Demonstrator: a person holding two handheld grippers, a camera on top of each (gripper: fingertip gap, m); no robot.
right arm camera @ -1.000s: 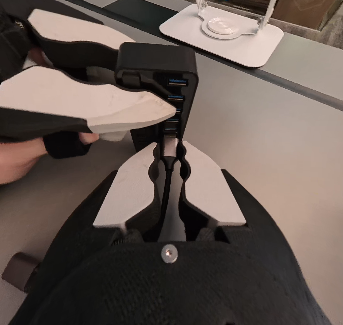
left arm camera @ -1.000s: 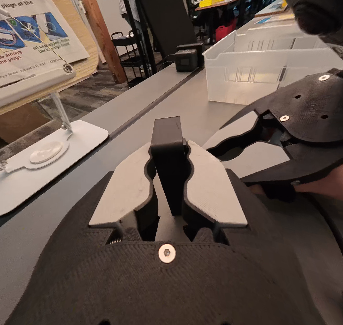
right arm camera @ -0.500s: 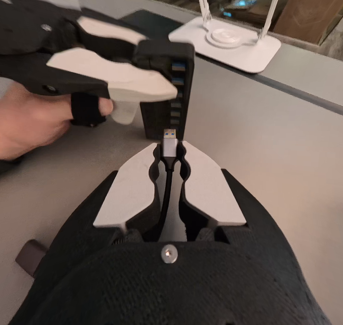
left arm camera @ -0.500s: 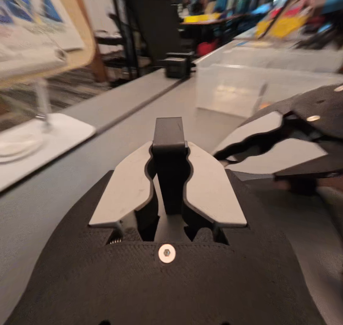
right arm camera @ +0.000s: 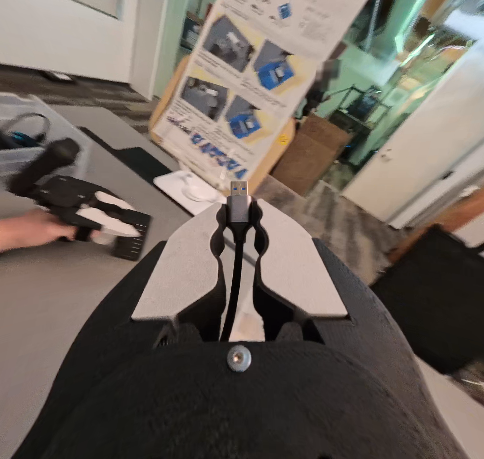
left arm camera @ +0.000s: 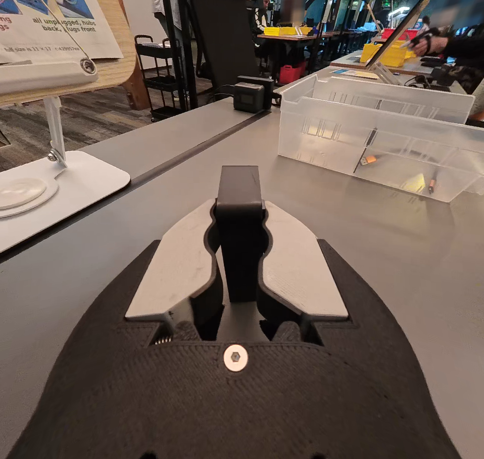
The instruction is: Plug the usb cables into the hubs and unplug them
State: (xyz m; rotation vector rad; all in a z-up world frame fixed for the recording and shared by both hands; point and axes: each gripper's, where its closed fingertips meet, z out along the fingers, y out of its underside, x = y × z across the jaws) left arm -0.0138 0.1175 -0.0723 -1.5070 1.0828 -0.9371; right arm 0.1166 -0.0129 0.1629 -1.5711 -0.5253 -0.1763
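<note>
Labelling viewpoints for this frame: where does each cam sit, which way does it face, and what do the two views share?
Left wrist view: on the left tool, looking low along the grey table toward a clear bin; its own fingers clamp the black hub.
Right wrist view: on the right tool, tilted up toward an instruction board; its fingers grip the usb plug; a hand shows at left.
Shared: hub, left tool, table, white stand base.
</note>
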